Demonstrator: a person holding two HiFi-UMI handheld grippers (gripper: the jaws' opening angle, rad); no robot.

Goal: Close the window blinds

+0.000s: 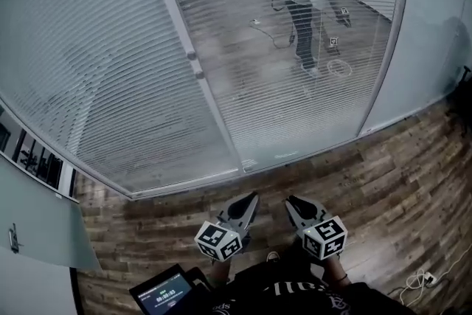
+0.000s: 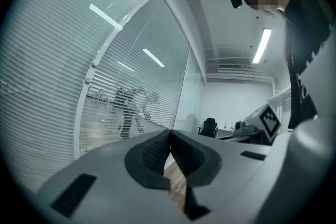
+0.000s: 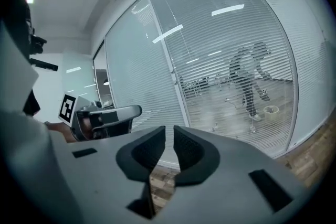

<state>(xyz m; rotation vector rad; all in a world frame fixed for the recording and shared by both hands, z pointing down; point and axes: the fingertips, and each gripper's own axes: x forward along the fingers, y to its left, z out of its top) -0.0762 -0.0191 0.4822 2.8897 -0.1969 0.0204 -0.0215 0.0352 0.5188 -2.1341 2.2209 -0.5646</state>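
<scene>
Facing the window blinds (image 1: 110, 85) that span the far side, 2 tools hang near, above the wood floor (image 1: 383, 173): left gripper (image 1: 253, 195) fully closed, empty; right gripper (image 1: 290, 199) slightly parted, empty.

Wood-plank floor (image 1: 391, 181), ceiling strip light (image 2: 261, 45).

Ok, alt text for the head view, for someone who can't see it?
A left gripper and right gripper, both empty, point at window blinds whose slats are partly open, showing a person beyond. Wooden floor below.
</scene>
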